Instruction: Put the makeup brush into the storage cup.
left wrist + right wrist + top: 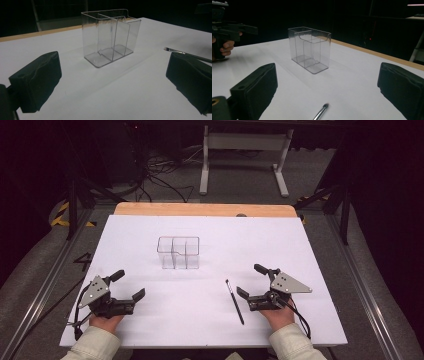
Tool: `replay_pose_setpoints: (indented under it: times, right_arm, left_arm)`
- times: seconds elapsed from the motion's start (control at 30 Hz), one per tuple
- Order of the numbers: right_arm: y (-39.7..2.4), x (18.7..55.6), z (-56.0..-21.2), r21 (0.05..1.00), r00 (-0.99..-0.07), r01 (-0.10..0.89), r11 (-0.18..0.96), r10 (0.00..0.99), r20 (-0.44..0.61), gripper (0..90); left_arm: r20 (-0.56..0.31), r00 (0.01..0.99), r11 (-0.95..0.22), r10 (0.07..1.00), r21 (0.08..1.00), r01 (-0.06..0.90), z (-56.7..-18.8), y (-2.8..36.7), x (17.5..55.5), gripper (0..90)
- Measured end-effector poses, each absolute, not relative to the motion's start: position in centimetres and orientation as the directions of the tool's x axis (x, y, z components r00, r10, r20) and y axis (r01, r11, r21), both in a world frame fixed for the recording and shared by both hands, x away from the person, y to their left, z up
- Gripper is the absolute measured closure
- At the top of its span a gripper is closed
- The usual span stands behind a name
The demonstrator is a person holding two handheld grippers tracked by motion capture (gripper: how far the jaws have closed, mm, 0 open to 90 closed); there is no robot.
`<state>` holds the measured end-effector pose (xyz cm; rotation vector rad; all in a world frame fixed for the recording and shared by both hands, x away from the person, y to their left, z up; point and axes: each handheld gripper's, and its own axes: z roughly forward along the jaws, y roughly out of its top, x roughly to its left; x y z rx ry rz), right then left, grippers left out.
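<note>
Grippers resting low on white table [150, 330], left gripper [127, 285] and right gripper [248, 280] both spread wide, gripping nothing. Clear organizer [178, 252] standing mid-table. Brush [234, 301] lying just beside right gripper.

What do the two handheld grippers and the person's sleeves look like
Both the left gripper and the right gripper are black, each with two blocky padded jaws, a grey three-cornered plate dotted with small holes on top, and a black cable trailing back. The person's sleeves are a light cream colour.
</note>
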<state>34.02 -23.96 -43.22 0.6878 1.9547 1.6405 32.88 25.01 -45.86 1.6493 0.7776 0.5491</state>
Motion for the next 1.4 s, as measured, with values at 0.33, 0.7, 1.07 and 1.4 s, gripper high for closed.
replay_pose_setpoints:
  times: [0.33, 0.7, 1.07, 1.4]
  right_arm:
    - [-23.1, 34.0, -42.1, 0.98, -0.772, 0.083, 0.183, 0.634, -0.053, 3.6]
    - [-22.3, 34.7, -40.2, 0.918, -0.758, 0.222, 0.328, 0.651, -0.049, 5.0]
    - [-20.9, 35.5, -39.0, 0.808, -0.777, 0.35, 0.474, 0.628, -0.032, 6.9]
    - [-20.1, 36.1, -38.2, 0.712, -0.776, 0.432, 0.553, 0.631, -0.019, 10.9]
  left_arm:
    - [-0.053, 0.661, -0.104, 0.748, 0.975, 0.196, -45.8, 25.1, 32.8, 0.2]
    - [-0.082, 0.662, -0.111, 0.745, 0.963, 0.244, -45.7, 25.1, 32.9, 0.5]
    - [-0.097, 0.658, -0.115, 0.746, 0.955, 0.271, -45.7, 25.1, 33.0, 0.5]
    - [-0.1, 0.656, -0.125, 0.748, 0.95, 0.287, -45.8, 24.9, 33.1, 0.9]
